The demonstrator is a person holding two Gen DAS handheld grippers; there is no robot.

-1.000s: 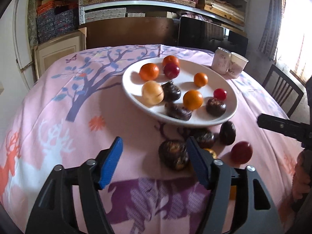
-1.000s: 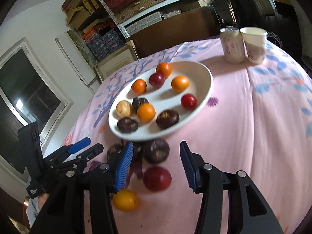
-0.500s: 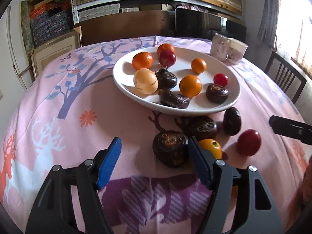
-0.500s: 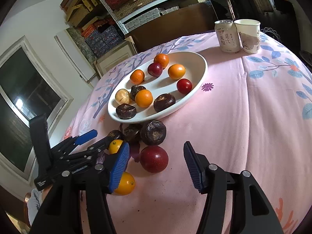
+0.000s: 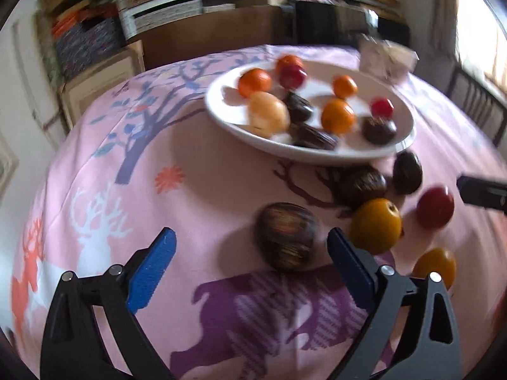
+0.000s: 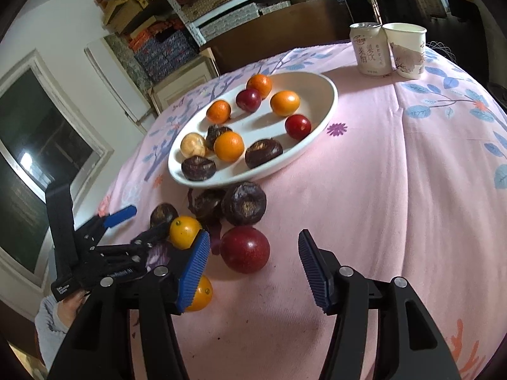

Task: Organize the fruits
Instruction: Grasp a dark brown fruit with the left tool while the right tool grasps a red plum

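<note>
Round tabletop under a pink cloth with tree and deer prints. White plate holds 9 fruits. 6 loose fruits lie on the cloth just in front of the plate: 3 dark, 1 red, 2 orange. Left gripper fingers spread wide, empty, dark fruit between them. Right gripper wide open, empty, at the red fruit. Can and cup beyond the plate; shelving behind.
</note>
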